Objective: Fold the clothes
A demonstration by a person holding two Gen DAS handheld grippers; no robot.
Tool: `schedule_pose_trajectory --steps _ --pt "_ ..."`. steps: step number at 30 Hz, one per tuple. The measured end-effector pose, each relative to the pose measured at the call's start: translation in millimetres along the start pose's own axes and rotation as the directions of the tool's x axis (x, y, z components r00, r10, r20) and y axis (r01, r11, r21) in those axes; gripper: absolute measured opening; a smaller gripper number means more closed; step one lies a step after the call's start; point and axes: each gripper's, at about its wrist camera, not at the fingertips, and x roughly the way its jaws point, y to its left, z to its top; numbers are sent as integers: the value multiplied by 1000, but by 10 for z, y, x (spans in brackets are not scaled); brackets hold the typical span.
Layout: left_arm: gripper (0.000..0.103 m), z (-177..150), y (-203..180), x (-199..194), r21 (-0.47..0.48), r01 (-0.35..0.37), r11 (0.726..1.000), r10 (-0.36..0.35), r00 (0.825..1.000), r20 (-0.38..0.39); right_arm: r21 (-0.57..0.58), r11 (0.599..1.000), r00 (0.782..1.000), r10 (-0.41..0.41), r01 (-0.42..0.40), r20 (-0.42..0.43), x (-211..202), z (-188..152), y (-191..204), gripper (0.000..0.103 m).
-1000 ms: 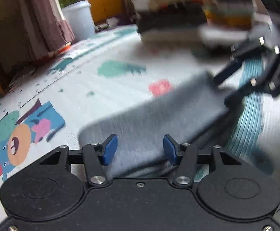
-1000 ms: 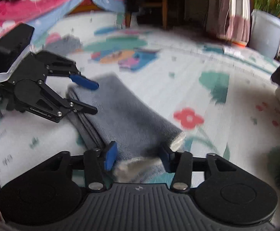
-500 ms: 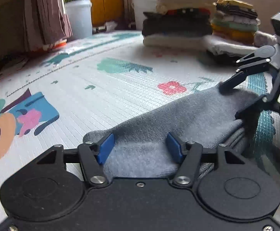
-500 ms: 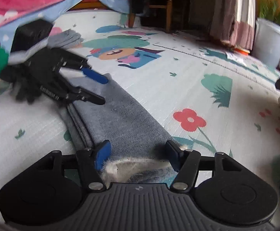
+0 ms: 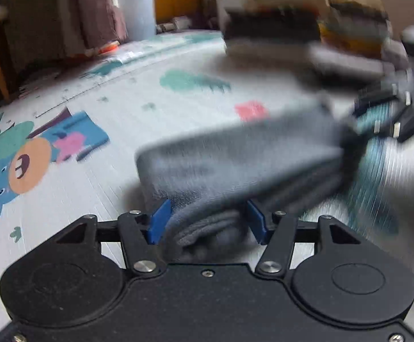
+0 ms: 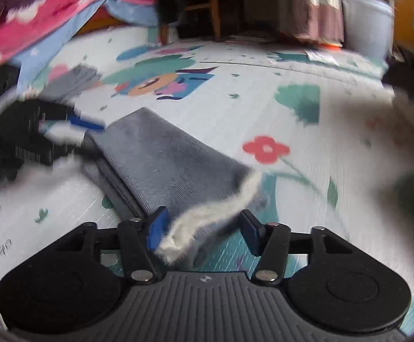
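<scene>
Left wrist view looks across a pale play mat (image 5: 127,154) printed with a cartoon animal, green patches and a red flower. A folded grey garment (image 5: 235,156) lies on the mat, stretched between the two tools. The left tool (image 5: 207,225) has its blue pads spread to either side of the garment's near end, released and not pinching the cloth. At the far end the right tool (image 5: 378,114) is blurred, so its hold cannot be read from here. Behind it rise two stacks of folded clothes (image 5: 272,25), also blurred. A white planter (image 5: 137,11) with green leaves stands at the mat's far edge beside a hanging curtain (image 5: 93,8).

In the right wrist view the right tool (image 6: 204,230) is likewise parted, its pads flanking the garment's fuzzy white lining (image 6: 215,211) without gripping it. The opposite tool is a dark smear at the garment's far corner. A pink and blue blanket (image 6: 50,20) drapes down at the left, and wooden chair legs (image 6: 215,8) stand beyond the mat.
</scene>
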Motion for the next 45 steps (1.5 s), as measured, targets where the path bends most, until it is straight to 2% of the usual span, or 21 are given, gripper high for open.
schedule_pose_trajectory --steps 4,7,9,11,13,16,17,18,20,22,23,25,28,31,33,35,36,37,39,44,45 --pt "63 -49 32 -1 -11 10 1000 -10 1000 -5 43 999 1000 -3 4 -15 12 17 -45 71" --pt "63 36 198 -178 -104 69 992 -68 998 12 84 996 1000 -10 9 14 -142 61 -28 66" --pt "65 61 396 -297 -233 59 971 -47 997 56 223 975 999 8 -20 53 -252 74 -116 66" --pt "70 29 669 -312 -439 87 894 -56 995 82 351 934 995 37 -66 87 -290 92 -209 67" --pt "70 -34 901 -263 -611 108 784 -68 994 88 462 879 992 72 -114 107 -257 110 -298 76" --pt "70 -156 1032 -35 -728 136 672 -148 988 48 637 762 993 90 -117 75 -58 69 -490 72" --pt "70 -176 1011 33 -734 135 665 -168 985 28 665 739 995 91 -102 52 -3 39 -529 66" --pt "70 -194 986 98 -739 131 661 -186 982 7 680 726 994 98 -97 37 26 6 -550 52" --pt "63 -163 839 136 -698 103 708 -171 985 -28 709 700 994 113 -87 10 85 -61 -592 43" --pt "41 -183 800 99 -716 102 691 -186 982 -40 691 718 992 123 -79 -15 116 -72 -541 42" --pt "39 -196 785 81 -727 103 679 -196 980 -45 671 737 990 138 -83 -28 168 -8 -485 42" --pt "35 -299 822 -35 -749 102 655 -199 979 -41 606 788 981 181 -106 -64 324 204 -345 41" --pt "33 -592 970 -387 -803 65 593 -170 984 -46 504 851 963 239 -146 -124 558 521 -135 41" --pt "33 -813 1067 -629 -843 62 534 -170 985 -35 395 898 939 287 -194 -190 792 839 76 40" --pt "38 -918 1111 -717 -864 72 498 -176 984 -20 321 919 920 313 -230 -237 947 1051 216 41" --pt "50 -1022 1154 -805 -883 81 462 -182 983 -5 246 931 898 334 -268 -285 1103 1263 356 43" --pt "50 -1074 1176 -849 -892 86 443 -185 983 3 209 935 887 342 -288 -310 1181 1368 426 48" --pt "53 -1126 1198 -892 -901 91 424 -187 982 11 209 932 885 349 -295 -307 1186 1437 426 60" --pt "58 -1230 1241 -980 -917 100 386 -191 981 27 266 921 890 356 -284 -285 1129 1497 338 70" --pt "58 -1491 1350 -1200 -950 124 287 -199 978 67 413 886 847 376 -211 -375 1285 1362 230 72" --pt "57 -1490 1334 -1204 -948 127 292 -192 979 72 398 896 843 364 -200 -396 1301 1312 252 72"
